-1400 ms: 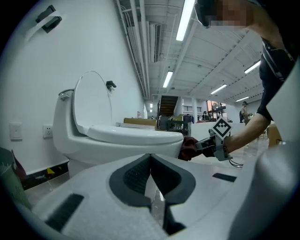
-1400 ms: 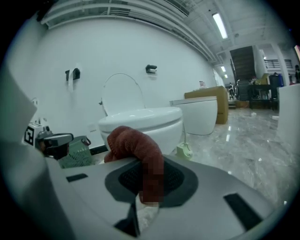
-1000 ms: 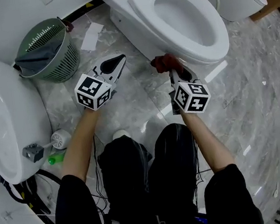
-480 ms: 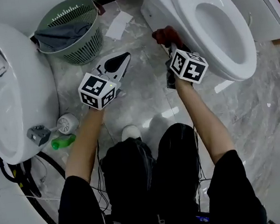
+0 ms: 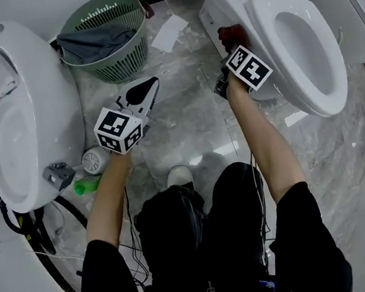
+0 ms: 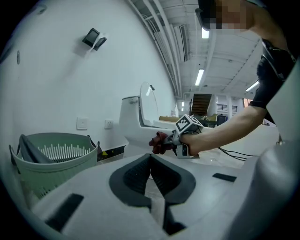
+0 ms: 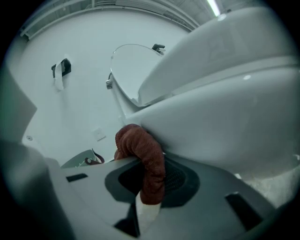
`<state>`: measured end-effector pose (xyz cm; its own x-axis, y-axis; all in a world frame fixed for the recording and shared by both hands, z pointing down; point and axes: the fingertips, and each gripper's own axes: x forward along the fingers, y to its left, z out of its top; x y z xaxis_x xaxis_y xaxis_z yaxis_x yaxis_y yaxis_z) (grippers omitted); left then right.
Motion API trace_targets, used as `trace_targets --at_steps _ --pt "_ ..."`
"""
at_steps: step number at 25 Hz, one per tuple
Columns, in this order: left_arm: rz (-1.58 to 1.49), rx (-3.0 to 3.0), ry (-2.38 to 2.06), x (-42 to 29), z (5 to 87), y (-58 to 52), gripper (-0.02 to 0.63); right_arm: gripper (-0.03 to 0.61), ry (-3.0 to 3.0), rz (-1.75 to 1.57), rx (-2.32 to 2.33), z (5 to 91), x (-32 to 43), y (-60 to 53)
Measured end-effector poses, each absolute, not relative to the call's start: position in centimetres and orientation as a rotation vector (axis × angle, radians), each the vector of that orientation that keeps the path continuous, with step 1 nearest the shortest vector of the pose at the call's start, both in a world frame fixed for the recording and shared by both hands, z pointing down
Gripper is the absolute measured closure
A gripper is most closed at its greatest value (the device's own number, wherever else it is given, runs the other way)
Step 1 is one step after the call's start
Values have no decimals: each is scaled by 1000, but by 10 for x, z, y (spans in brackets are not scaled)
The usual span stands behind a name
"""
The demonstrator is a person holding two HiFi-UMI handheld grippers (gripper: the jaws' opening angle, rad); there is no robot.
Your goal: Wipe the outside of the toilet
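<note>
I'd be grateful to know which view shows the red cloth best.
The right gripper view: the cloth is close, clamped in the right tongs against the toilet. The head view shows only a bit beyond the cube; the left gripper view shows it small and far.

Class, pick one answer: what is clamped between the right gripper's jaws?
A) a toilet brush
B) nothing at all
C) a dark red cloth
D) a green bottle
C: the right gripper view shows the right gripper shut on a dark red cloth, which it holds up against the outside of the white toilet.
</note>
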<state>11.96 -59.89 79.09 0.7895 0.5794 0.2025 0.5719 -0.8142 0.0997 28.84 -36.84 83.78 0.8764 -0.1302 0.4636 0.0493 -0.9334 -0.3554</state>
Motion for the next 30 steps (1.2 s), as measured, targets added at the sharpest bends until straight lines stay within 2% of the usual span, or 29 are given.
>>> trace_targets --at_steps 12,30 --pt "349 2895 1050 121 801 -564 614 523 29 -644 -2632 841 270 -352" --pt "359 2866 1251 114 799 -482 615 518 125 -676 -2650 861 204 -291"
